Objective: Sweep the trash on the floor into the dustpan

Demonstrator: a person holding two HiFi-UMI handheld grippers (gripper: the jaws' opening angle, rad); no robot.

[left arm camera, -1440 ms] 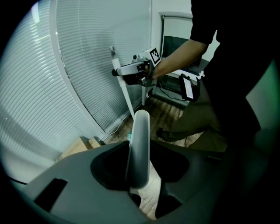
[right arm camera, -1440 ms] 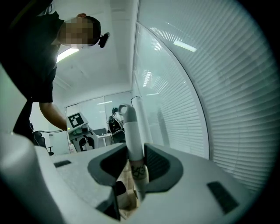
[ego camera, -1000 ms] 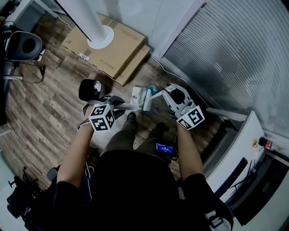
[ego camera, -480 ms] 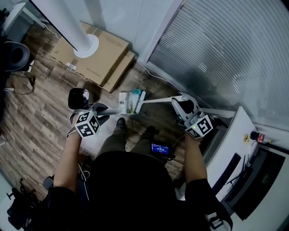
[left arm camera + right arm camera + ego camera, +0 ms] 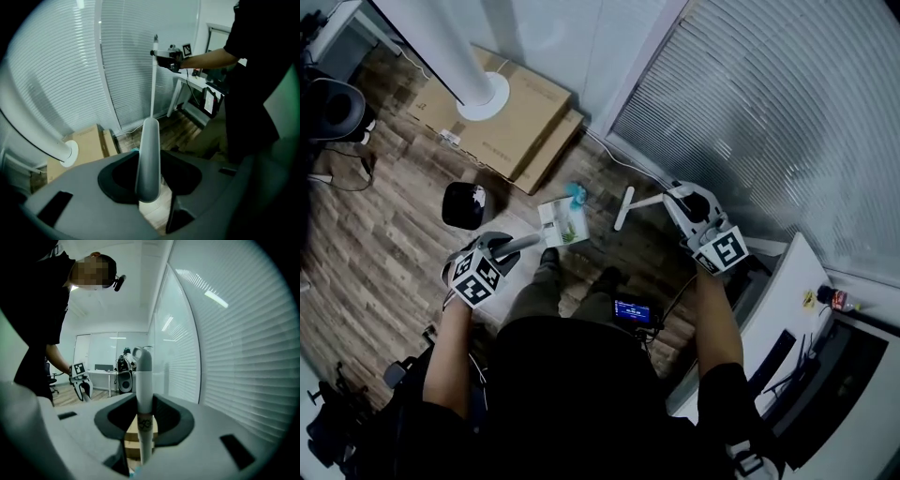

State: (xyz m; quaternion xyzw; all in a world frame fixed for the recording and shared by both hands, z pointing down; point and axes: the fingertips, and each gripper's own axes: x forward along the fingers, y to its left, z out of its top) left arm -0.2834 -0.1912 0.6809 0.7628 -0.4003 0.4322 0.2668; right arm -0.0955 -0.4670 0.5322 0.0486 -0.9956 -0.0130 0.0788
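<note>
Dustpan: white pan [image 5: 555, 225] with a grey handle [image 5: 147, 159], low at the wooden floor [image 5: 384, 216] near the corner of the flat cardboard box [image 5: 511, 117], on the person's side of it
Dustpan contents: a green-marked patch on the white pan; whether it was litter or print could not be told
Broom: thin white pole with a grey cap [image 5: 142, 357] at its top and a short white head [image 5: 623, 208], farther from the cardboard box than the dustpan
Trash: a small teal piece [image 5: 575, 192] on the floor just off the box's corner, apart from the pan's edge
Left gripper [image 5: 499, 253]: forearm reached forward, tool tipped steeply down, jaws pinched on the dustpan's grey handle
Right gripper [image 5: 682, 200]: arm stretched out on the side away from the box, beside the window blinds [image 5: 787, 112], tool held about level, jaws clamped on the broom pole below its grey cap
</note>
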